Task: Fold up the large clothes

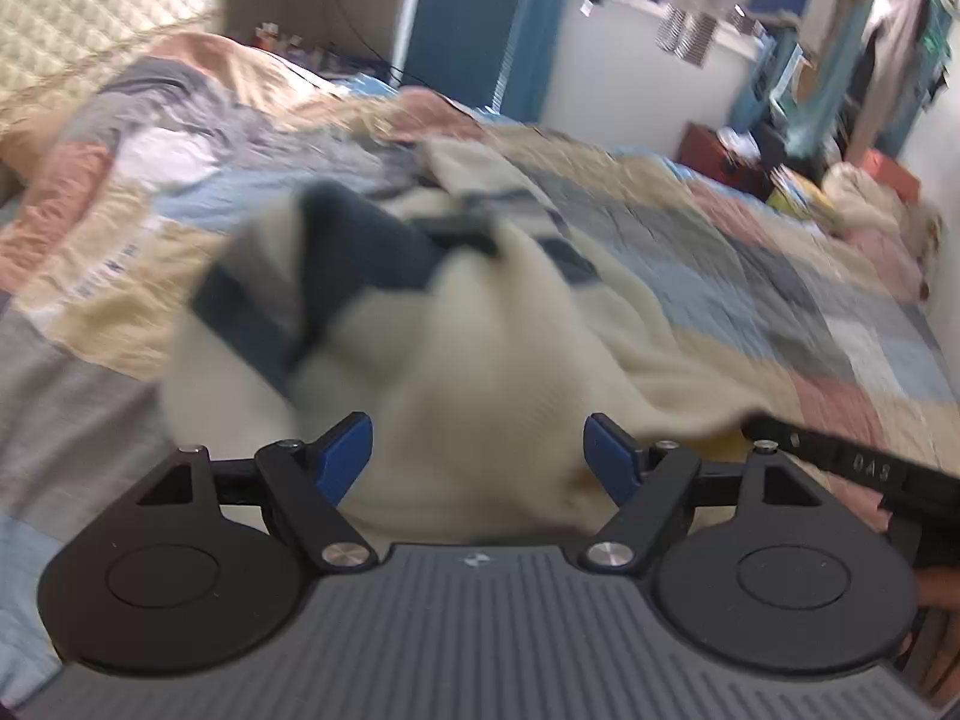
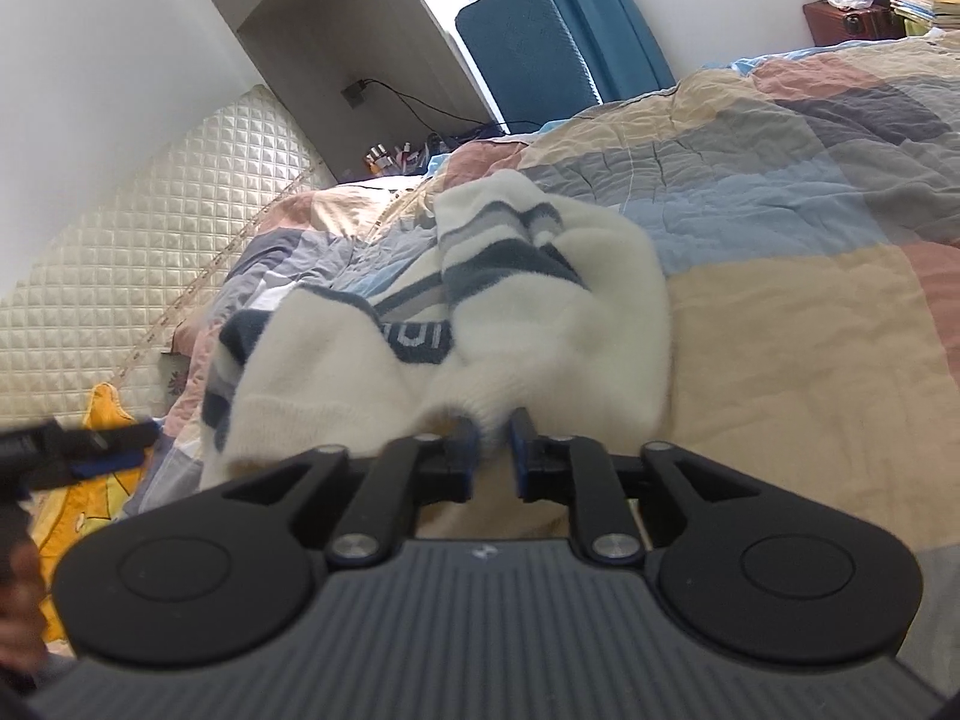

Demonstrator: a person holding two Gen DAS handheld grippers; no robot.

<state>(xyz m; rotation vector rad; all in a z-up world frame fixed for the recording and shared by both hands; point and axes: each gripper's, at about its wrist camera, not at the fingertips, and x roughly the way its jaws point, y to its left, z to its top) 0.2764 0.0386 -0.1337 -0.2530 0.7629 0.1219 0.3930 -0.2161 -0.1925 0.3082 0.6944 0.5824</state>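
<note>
Sweater [image 2: 528,324], cream with navy stripes, lies bunched on patchwork quilt [image 2: 780,276] of bed. Right gripper [image 2: 493,441]: 2 fingers nearly together, pinching cream hem. Left gripper [image 1: 479,456]: fingers spread wide, sweater fabric between them, not clamped.

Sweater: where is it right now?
The cream sweater lies bunched on the patchwork quilt, its near edge pinched in the right gripper; the left gripper is open around it.
</note>
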